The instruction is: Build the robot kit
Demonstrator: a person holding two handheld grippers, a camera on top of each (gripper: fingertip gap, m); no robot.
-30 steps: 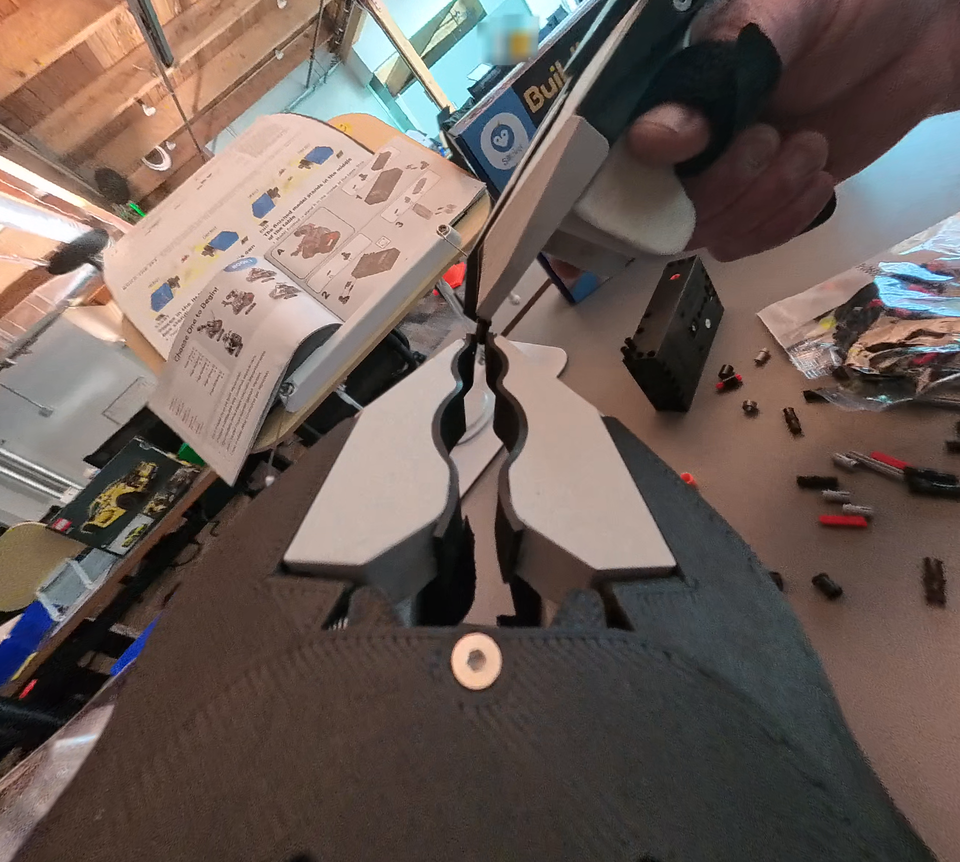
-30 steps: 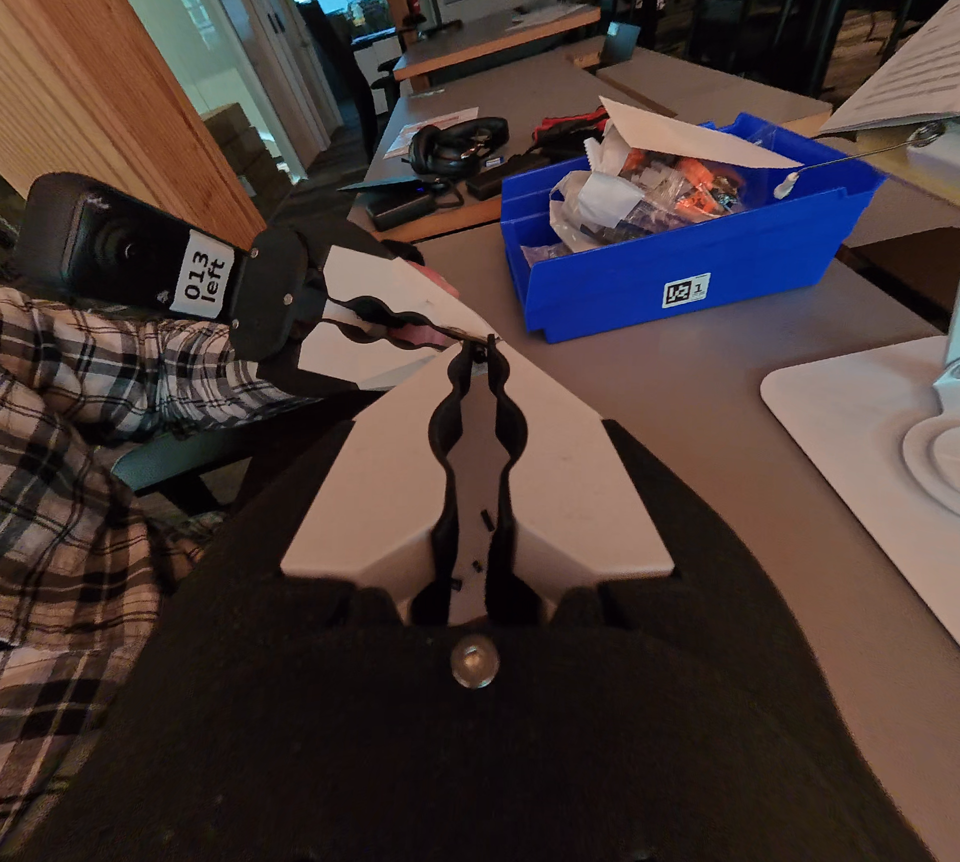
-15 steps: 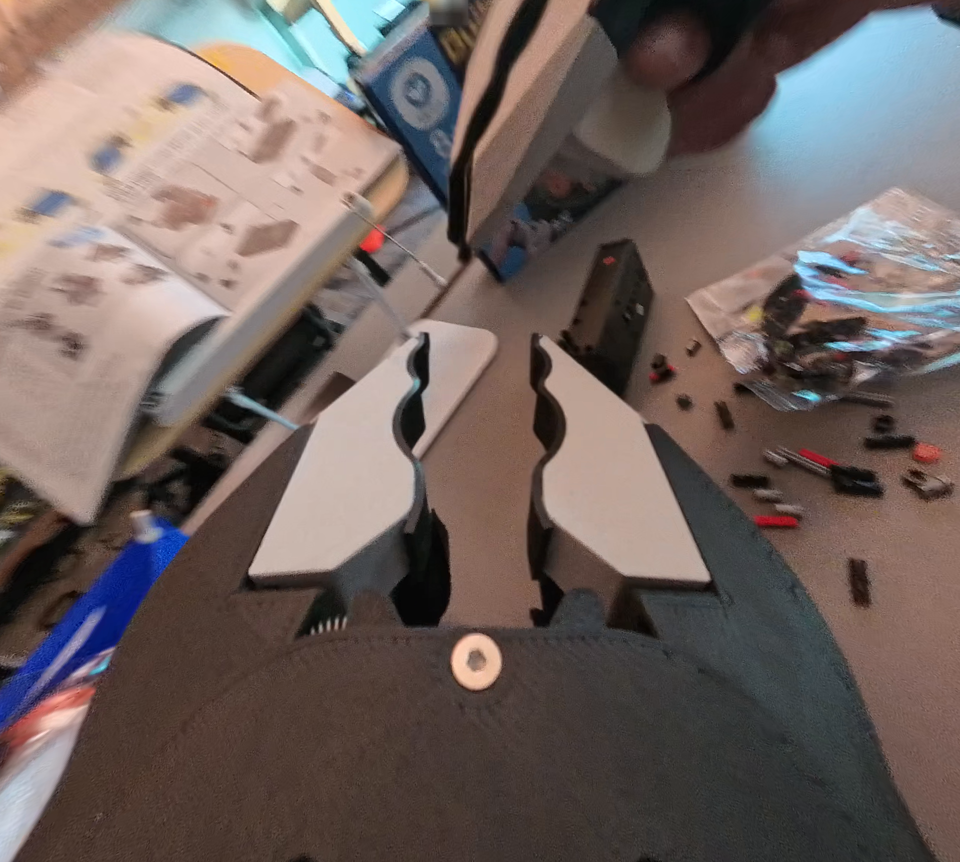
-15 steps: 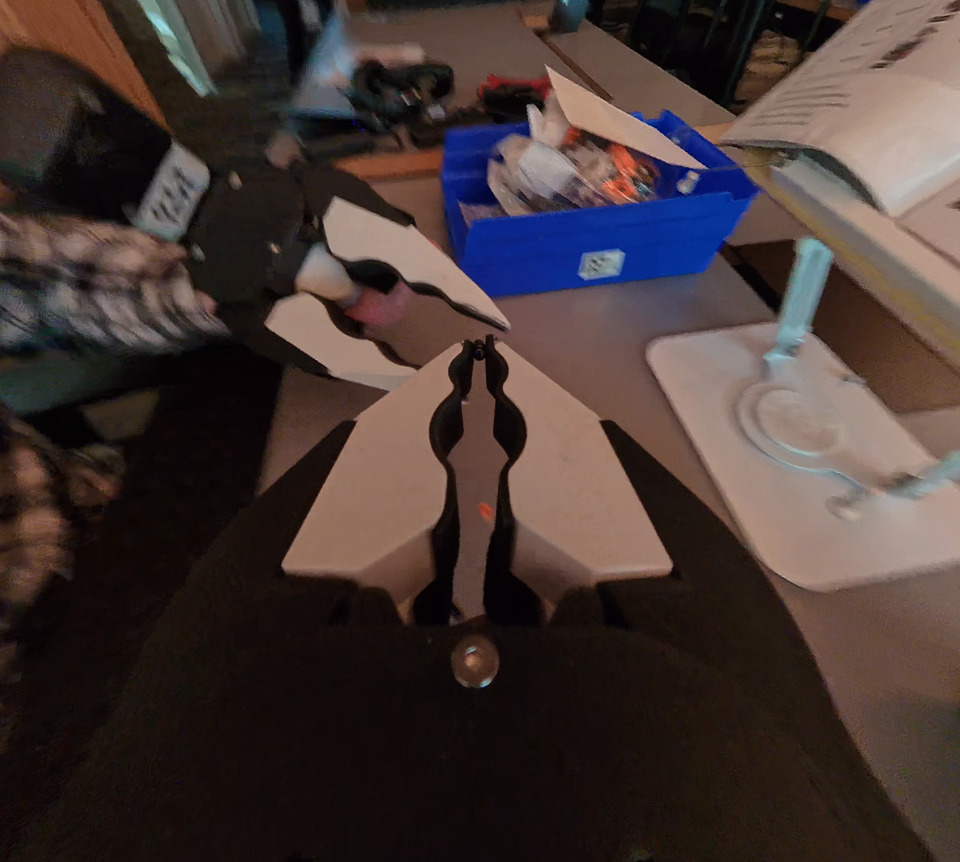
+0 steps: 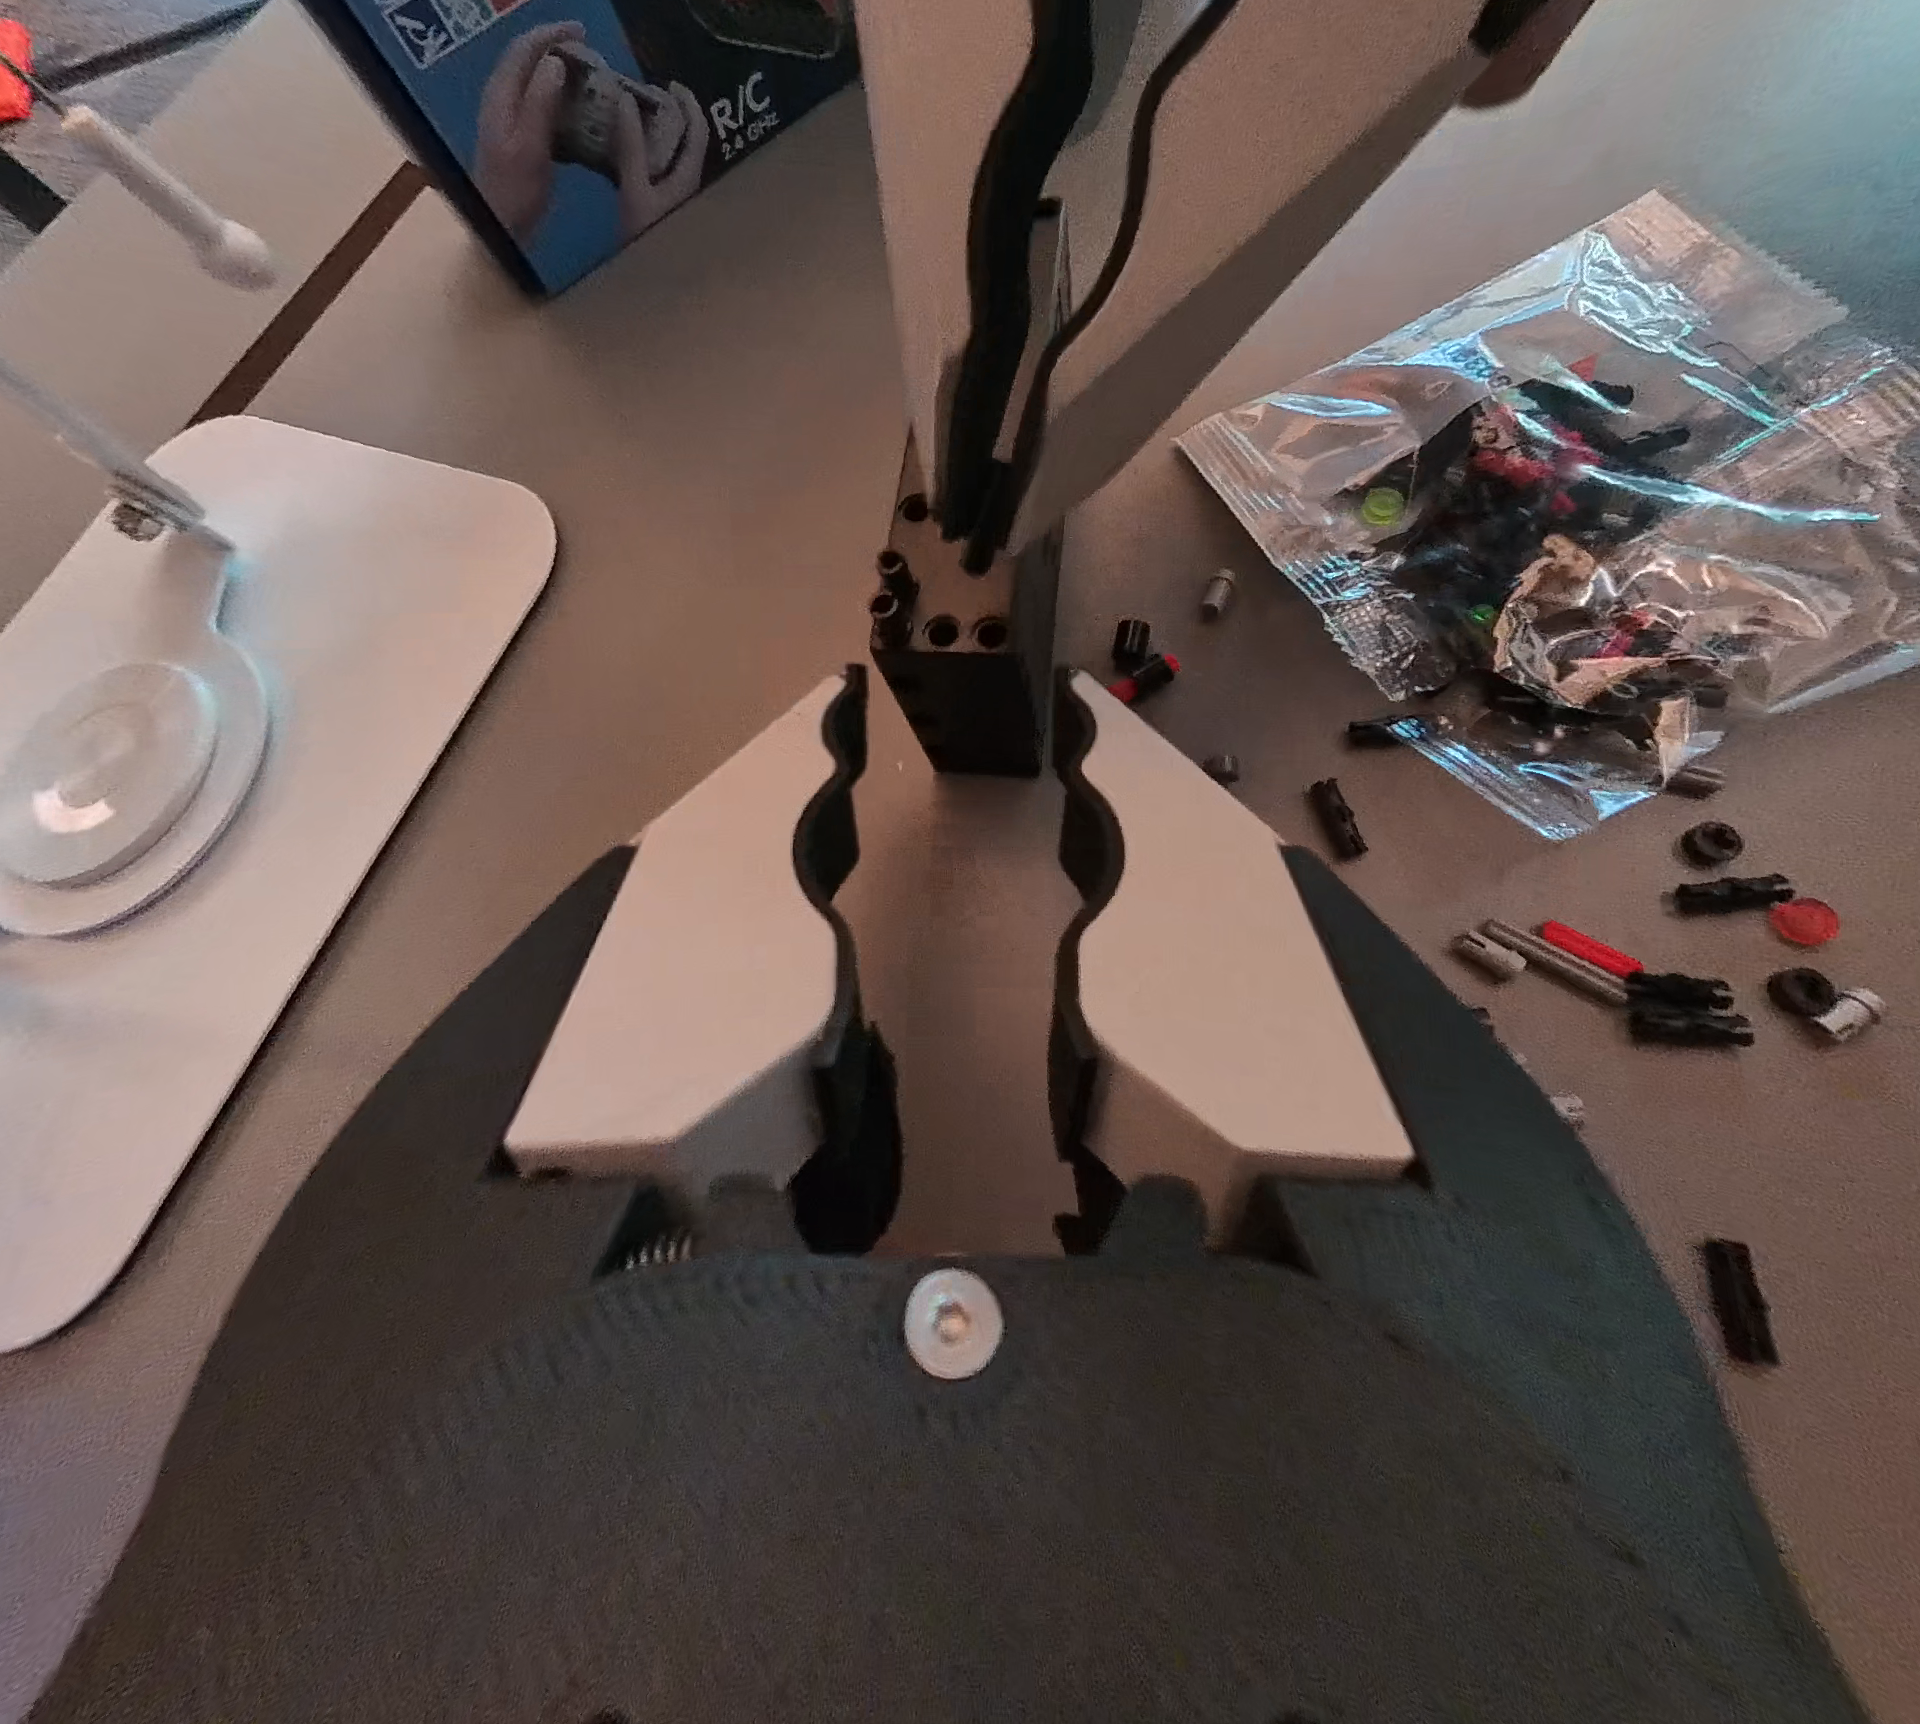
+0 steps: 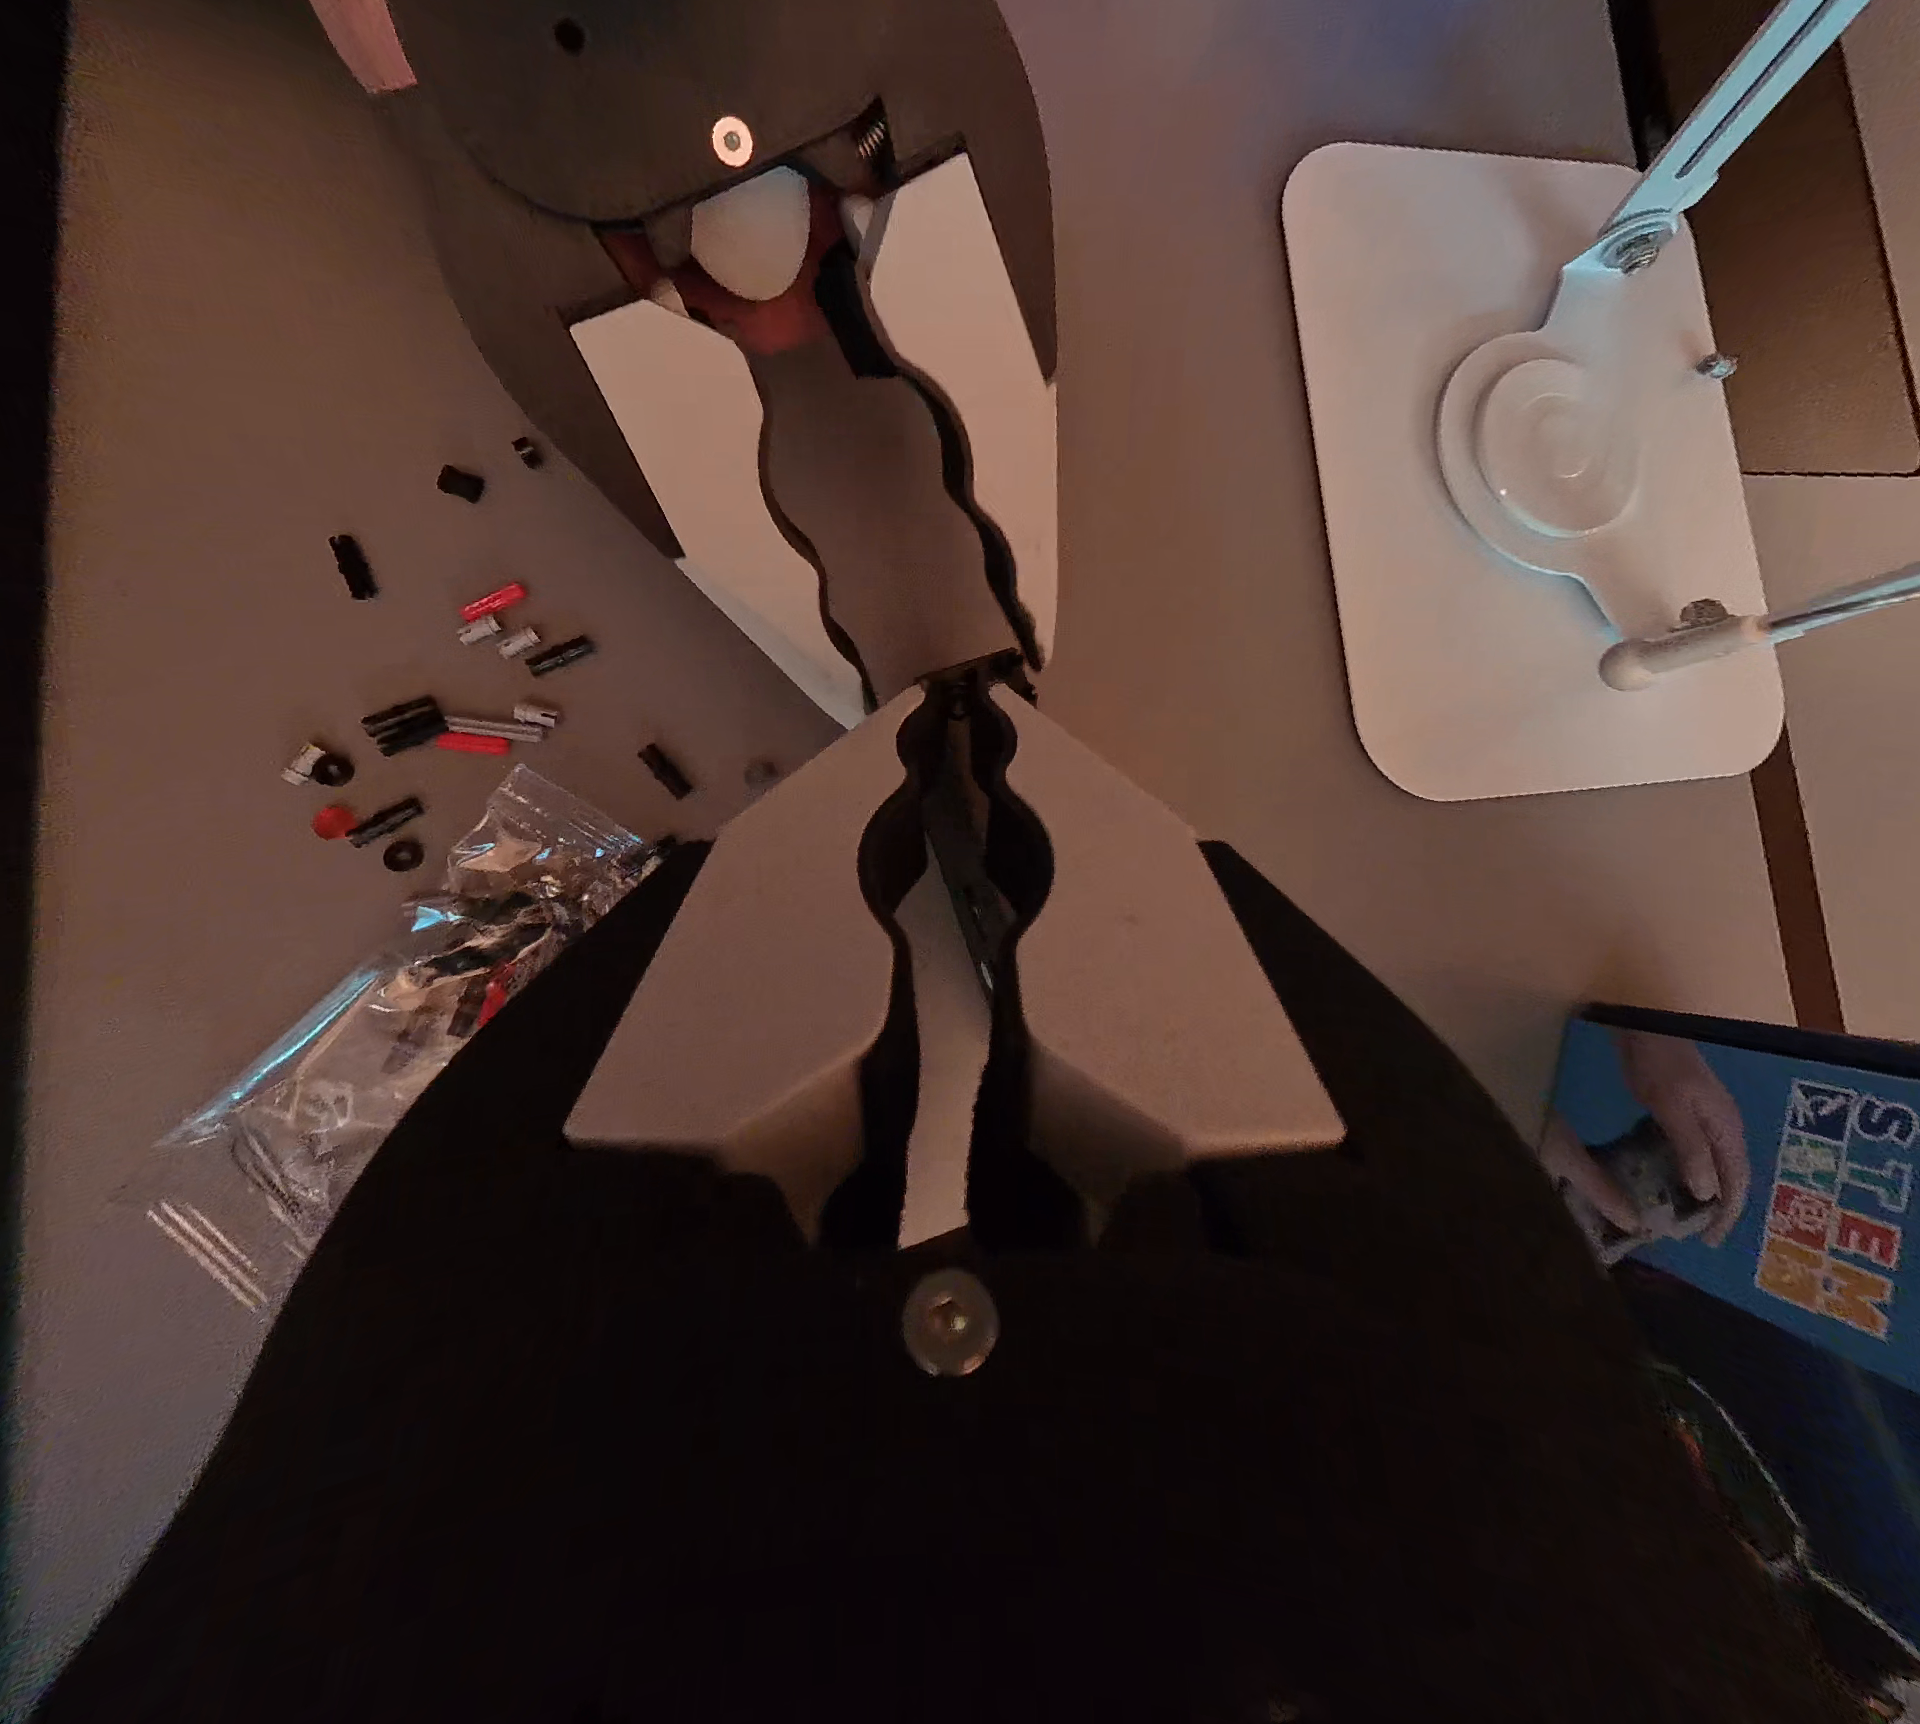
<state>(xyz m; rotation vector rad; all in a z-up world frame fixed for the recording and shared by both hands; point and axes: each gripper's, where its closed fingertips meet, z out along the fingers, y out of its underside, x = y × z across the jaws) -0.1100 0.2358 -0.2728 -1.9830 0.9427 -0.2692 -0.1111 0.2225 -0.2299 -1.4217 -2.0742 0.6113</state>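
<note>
1. Now that its jaws are standing apart, no longer pinched as a second ago, the left hand-held gripper (image 5: 961, 679) is straddling the black block (image 5: 956, 729) mid-bench.
2. The right hand-held gripper (image 6: 961, 687), closed, is touching the block's top.

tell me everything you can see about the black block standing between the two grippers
The black block is a tall, boxy piece that looks like matte plastic, standing upright on the grey table. Its top face has round holes and a few short studs. The left gripper is open, one finger on each side of its base. The right gripper comes down from above, its closed tips at the block's top. Small loose pieces lie just to its right.
</note>
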